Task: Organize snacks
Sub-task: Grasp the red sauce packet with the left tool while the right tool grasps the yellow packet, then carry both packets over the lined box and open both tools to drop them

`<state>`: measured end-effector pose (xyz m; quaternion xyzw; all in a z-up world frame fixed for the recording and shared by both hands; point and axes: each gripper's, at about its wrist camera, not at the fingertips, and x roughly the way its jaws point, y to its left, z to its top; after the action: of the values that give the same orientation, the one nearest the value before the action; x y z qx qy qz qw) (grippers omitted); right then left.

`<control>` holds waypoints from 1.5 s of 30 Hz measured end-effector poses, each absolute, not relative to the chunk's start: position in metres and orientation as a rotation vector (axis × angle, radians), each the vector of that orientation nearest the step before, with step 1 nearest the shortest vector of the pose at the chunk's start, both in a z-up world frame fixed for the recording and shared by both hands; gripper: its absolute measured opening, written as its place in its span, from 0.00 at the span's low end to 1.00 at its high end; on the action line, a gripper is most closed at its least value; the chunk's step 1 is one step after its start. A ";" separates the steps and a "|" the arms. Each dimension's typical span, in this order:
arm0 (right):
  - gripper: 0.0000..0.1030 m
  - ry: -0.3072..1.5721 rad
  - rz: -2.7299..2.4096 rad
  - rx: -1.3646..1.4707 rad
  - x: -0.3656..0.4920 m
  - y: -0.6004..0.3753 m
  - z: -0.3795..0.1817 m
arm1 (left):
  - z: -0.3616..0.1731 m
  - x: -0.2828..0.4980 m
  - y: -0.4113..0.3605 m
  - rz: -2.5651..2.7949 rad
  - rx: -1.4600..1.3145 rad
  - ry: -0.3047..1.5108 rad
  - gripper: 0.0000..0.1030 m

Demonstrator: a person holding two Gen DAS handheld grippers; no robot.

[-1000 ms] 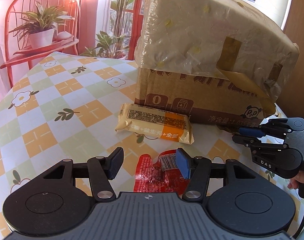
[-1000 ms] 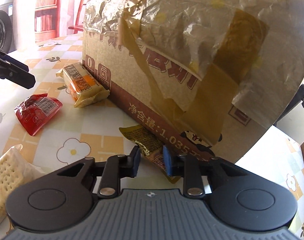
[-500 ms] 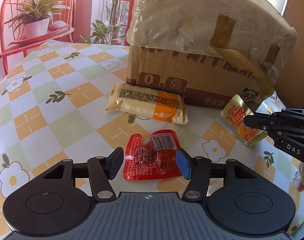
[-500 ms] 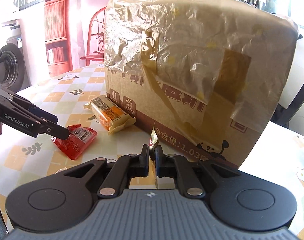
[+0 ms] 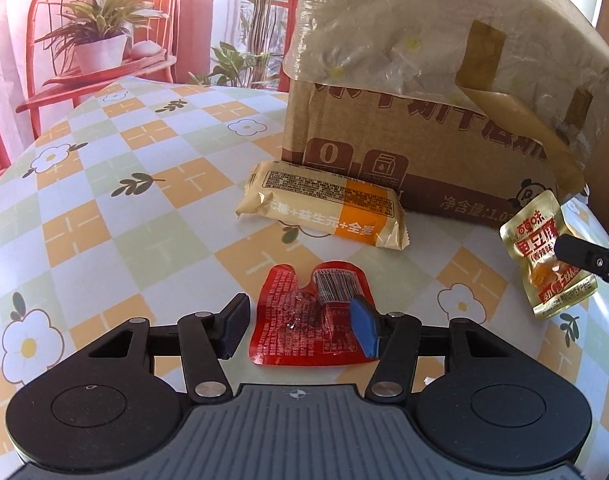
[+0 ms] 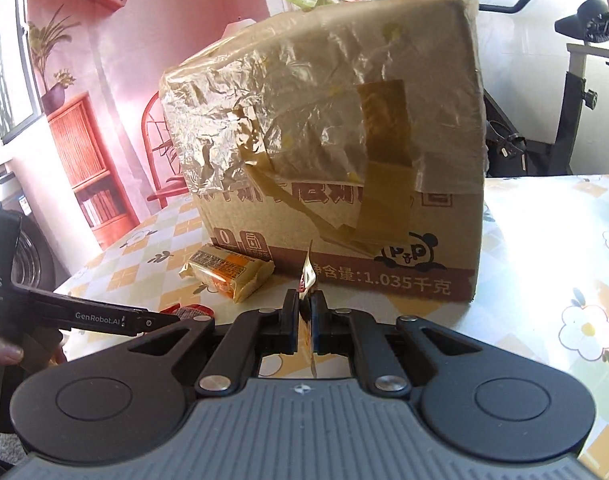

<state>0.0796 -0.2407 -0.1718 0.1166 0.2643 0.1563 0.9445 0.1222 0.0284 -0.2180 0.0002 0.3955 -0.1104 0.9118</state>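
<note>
My left gripper (image 5: 300,326) is open, its fingers either side of a flat red snack packet (image 5: 310,322) that lies on the tablecloth. A yellow and orange wrapped bar (image 5: 324,210) lies beyond it against a large cardboard box (image 5: 424,100). My right gripper (image 6: 304,312) is shut on a gold snack sachet (image 6: 306,276), seen edge-on there. In the left wrist view the sachet (image 5: 542,256) hangs lifted above the table at the right, pinched by the right gripper's fingers (image 5: 584,258). The bar (image 6: 228,272) and box (image 6: 344,160) also show in the right wrist view.
The table (image 5: 104,200) has a checked floral cloth. A red chair with a potted plant (image 5: 100,40) stands behind it at the left. An exercise bike (image 6: 564,100) stands behind the box on the right. The left gripper's body (image 6: 84,316) reaches in from the left.
My right gripper closed on the gold sachet by the box and lifted it off the table. My left gripper drew back and up, still open around the red packet.
</note>
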 end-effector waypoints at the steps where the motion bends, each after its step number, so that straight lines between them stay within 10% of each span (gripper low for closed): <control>1: 0.06 0.538 0.309 0.251 0.079 -0.242 -0.173 | -0.219 0.120 0.025 -0.229 0.032 0.805 0.55; 9: 0.06 0.532 0.284 0.280 0.072 -0.248 -0.176 | -0.215 0.111 0.027 -0.247 -0.002 0.749 0.27; 28: 0.06 0.464 0.403 0.175 0.068 -0.223 -0.143 | -0.136 0.091 0.033 -0.267 -0.026 0.536 0.25; 45: 0.06 0.158 0.470 0.202 0.139 -0.238 0.010 | 0.000 0.160 -0.011 -0.381 -0.030 0.281 0.26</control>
<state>0.1386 -0.2382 0.0099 0.0998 0.0779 0.2320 0.9644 0.1598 -0.0106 0.0003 -0.0151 0.1390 -0.1886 0.9721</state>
